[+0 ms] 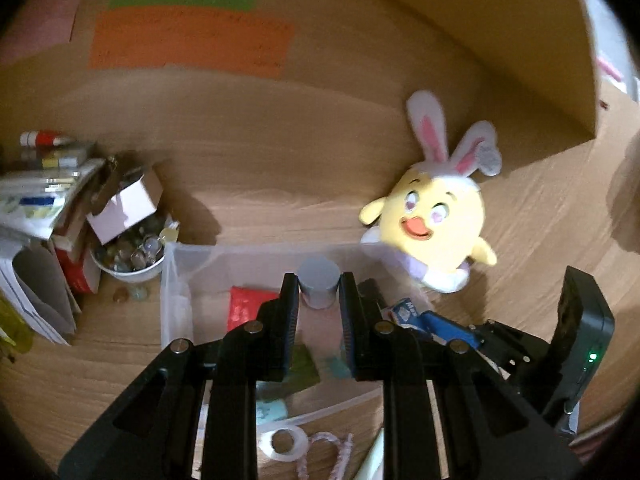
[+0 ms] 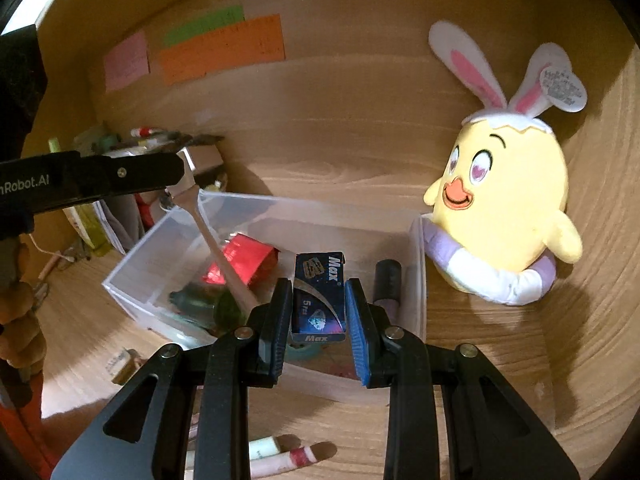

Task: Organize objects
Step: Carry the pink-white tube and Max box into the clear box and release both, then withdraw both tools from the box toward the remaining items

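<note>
R gripper (image 2: pixel 319 312) clamped on a small dark-blue "Max" box (image 2: pixel 319 294), pads pressing both its long sides, box upright between the fingers (image 2: pixel 357 334), held over the near part of a clear plastic bin (image 2: pixel 418 280). In bin beyond the fingertips: red packet (image 2: pixel 244 260) up-left of the box, dark green item (image 2: pixel 204 304) left of L finger, dark cylinder w/ purple band (image 2: pixel 386 280) just right of R finger, against bin's right wall. L gripper (image 2: pixel 176 178) enters R-wrist view from left edge, jaws nearly shut, pinching the top end of a pale wooden stick/spoon handle (image 2: pixel 220 256); stick slants down into bin, lower end near R gripper's left finger. In L-wrist view the stick itself can't be made out between the fingers (image 1: pixel 290 312); gap narrow, a grey cylinder (image 1: pixel 319 284) shows just beyond the tips, inside bin. Yellow chick plush w/ bunny ears (image 2: pixel 504 208) sits outside bin, right of R fingers, touching bin's far-right corner. Bowl of glass marbles (image 1: pixel 132 254) and stack of boxes/papers (image 1: pixel 48 216) well left of L fingers, outside bin. Orange (image 2: pixel 224 50), green (image 2: pixel 204 24), pink (image 2: pixel 126 60) paper notes on wood surface far beyond the tips. Tape roll (image 1: pixel 284 442) near L gripper base
</note>
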{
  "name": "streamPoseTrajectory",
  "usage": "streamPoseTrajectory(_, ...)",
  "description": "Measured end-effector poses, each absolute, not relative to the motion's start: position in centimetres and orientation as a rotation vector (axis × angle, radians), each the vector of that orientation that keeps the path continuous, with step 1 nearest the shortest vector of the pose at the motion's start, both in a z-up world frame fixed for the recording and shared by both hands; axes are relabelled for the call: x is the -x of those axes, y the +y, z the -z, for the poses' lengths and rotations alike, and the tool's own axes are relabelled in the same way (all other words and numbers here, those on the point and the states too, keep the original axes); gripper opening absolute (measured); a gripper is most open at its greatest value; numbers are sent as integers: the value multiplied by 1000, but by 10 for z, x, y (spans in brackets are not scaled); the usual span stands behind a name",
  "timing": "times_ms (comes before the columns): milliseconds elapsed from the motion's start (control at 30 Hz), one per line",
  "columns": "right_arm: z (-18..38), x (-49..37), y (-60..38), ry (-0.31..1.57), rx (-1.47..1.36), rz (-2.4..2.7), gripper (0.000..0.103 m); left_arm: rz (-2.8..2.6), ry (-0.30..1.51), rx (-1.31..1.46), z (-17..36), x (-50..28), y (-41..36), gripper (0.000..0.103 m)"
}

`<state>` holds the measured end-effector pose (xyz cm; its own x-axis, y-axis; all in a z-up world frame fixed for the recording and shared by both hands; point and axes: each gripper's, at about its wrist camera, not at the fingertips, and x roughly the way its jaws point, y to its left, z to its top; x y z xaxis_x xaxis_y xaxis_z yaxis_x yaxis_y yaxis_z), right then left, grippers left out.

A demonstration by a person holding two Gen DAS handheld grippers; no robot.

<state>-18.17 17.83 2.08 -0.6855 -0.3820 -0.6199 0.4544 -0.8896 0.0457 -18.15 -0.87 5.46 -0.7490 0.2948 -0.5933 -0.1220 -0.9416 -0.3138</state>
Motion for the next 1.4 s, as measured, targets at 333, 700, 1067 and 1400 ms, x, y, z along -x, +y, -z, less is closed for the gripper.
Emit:
streamPoseTrajectory(333, -2, 199, 167, 199, -972, 2522, 25, -2720, -340, 1158, -19, 198, -24, 20)
streamPoseTrajectory(700, 8, 205, 163, 227, -1006, 2521, 25, -2729, -280, 1182, -9, 193, -23, 34)
streamPoseTrajectory(1067, 2, 200, 159, 240, -995, 2521, 36, -2806, -176, 1101, -28, 168, -17, 70)
streamPoseTrajectory(1400, -19, 176, 166, 231, -918, 2545, 66, -2851, -135, 1097, -32, 140, -23, 86)
